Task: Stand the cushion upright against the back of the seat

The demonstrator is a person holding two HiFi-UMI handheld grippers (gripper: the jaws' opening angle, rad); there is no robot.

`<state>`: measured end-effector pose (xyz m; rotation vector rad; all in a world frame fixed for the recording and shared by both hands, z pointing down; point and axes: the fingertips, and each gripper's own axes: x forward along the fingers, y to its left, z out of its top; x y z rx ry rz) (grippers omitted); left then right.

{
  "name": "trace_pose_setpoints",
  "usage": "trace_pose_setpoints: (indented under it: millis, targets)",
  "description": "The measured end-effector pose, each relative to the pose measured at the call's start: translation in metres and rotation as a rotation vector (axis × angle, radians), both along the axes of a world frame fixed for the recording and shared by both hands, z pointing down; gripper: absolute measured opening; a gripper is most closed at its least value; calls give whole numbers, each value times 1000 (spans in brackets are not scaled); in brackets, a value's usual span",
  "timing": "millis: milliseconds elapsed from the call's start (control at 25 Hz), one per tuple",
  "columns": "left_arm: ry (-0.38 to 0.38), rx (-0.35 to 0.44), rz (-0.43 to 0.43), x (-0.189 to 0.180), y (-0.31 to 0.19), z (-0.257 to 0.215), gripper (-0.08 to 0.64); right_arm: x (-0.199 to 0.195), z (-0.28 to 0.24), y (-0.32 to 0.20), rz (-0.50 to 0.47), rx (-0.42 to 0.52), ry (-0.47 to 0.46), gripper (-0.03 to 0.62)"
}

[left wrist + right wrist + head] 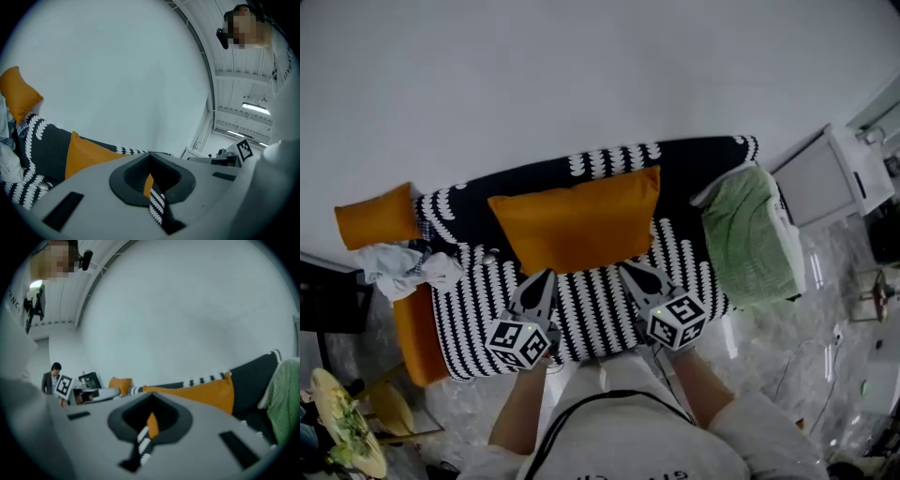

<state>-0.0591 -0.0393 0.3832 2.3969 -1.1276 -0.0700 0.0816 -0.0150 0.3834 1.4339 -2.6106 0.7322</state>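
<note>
The orange cushion (577, 225) stands tilted on the black-and-white patterned sofa seat (600, 314), its upper edge resting against the dark sofa back (698, 159). My left gripper (546, 275) is shut and empty, its tip just short of the cushion's lower left edge. On the other side my right gripper (627, 268) is likewise shut with nothing in it, close to the lower right edge. The left gripper view shows the cushion (86, 154) past the closed jaws, and the right gripper view shows the cushion (201, 392) ahead of them.
A green blanket (750, 239) is draped over the sofa's right arm. A second orange cushion (377, 216) and a crumpled white cloth (398, 267) lie at the left end. A white cabinet (834, 178) stands to the right. A person (50, 378) stands far off.
</note>
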Motion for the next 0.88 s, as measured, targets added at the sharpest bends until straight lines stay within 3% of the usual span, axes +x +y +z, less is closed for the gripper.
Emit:
trace_pose_setpoints:
  millis: [880]
  targets:
    - [21, 47, 92, 14, 73, -59, 25, -22, -58, 87, -56, 20, -30, 17]
